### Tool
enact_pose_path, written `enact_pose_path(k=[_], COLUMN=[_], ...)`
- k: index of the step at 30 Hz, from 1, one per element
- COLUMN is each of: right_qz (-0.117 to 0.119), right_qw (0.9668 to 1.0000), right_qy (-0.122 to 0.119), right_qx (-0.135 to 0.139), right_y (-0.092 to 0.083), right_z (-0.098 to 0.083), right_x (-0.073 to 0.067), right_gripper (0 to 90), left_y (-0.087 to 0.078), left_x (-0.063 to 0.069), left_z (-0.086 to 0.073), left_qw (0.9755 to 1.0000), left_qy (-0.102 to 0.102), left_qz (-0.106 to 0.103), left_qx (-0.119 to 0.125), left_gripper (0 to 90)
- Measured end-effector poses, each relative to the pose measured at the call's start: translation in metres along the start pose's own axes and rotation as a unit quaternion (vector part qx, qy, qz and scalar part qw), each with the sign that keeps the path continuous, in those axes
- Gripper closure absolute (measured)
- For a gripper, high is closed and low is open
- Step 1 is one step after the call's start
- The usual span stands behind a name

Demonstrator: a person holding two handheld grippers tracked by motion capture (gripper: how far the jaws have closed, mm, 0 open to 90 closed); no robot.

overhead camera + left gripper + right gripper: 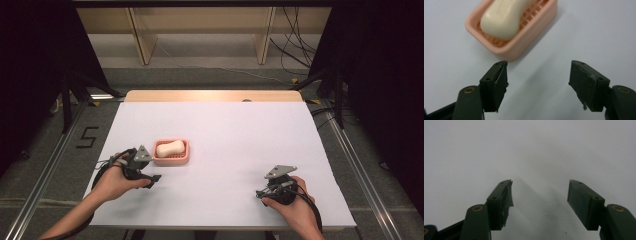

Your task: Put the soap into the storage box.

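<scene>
Resting on the white worktop (225, 130), both hand-held grippers, left (537, 75) and right (540, 195), have spread jaws; the left one is near a pink soap dish (524, 42) with a soap bar (501, 17).

A white-topped table (225, 130) carries a pink soap dish (171, 159) left of centre, nearer the front.

You're in a lab-style recording bay: black curtains (30, 75) flank a white-covered table (225, 130), aluminium rails (45, 165) cross grey carpet, loose cables (290, 45) trail behind, and a taped number 5 (87, 137) marks the floor.
</scene>
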State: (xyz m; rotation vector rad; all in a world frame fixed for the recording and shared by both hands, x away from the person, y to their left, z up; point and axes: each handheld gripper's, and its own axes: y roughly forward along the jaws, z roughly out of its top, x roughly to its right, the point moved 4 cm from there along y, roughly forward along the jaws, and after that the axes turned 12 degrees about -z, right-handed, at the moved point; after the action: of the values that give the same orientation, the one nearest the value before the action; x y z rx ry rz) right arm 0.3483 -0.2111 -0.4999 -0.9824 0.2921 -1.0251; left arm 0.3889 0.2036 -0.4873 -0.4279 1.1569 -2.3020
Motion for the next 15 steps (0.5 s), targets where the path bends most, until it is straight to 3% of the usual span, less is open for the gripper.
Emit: enact_pose_path(k=[3,4,5,6,7,8,9,10,14,15], right_qz=[0.000,-0.002,-0.002,0.000,0.001,-0.001,0.002,0.002,0.005,0.005], right_qw=[1.0000,1.0000,1.0000,1.0000,1.0000,0.9999,0.9999,0.9999,0.9999,0.9998], right_qy=[0.000,-0.007,-0.008,-0.006,-0.007,-0.013,-0.011,-0.011,-0.015,-0.017], right_qx=[-0.001,0.003,0.002,-0.002,-0.001,0.006,0.000,0.001,0.005,0.006], right_y=[0.000,0.001,0.001,0.001,0.001,0.002,0.001,0.001,0.001,0.001], right_z=[0.000,0.000,0.000,0.000,0.000,0.001,0.001,0.001,0.002,0.002], right_x=[0.000,0.000,0.000,0.000,-0.001,-0.001,-0.002,-0.002,-0.003,-0.003], right_gripper=[36.9,36.9,36.9,36.8,36.8,36.8,36.8,36.7,36.5,36.5], left_y=[-0.002,-0.003,-0.004,-0.004,-0.004,-0.004,-0.003,-0.004,-0.007,-0.008], left_x=[0.006,0.009,0.010,0.014,0.017,0.017,0.022,0.024,0.033,0.033], left_z=[-0.017,-0.022,-0.026,-0.031,-0.035,-0.039,-0.042,-0.046,-0.052,-0.051], left_qw=[1.0000,0.9998,1.0000,0.9996,0.9994,0.9993,0.9985,0.9987,0.9985,0.9988], left_qy=[-0.005,-0.009,-0.006,-0.026,-0.032,-0.027,-0.042,-0.042,-0.047,-0.034], left_qz=[-0.003,-0.013,-0.005,-0.009,-0.009,0.004,-0.001,0.006,-0.005,-0.004], left_qx=[-0.005,-0.010,-0.003,0.003,0.011,0.027,0.034,0.030,0.028,0.036], left_gripper=[30.6,30.6,30.6,30.6,30.6,30.6,30.6,30.8,30.9,30.9])
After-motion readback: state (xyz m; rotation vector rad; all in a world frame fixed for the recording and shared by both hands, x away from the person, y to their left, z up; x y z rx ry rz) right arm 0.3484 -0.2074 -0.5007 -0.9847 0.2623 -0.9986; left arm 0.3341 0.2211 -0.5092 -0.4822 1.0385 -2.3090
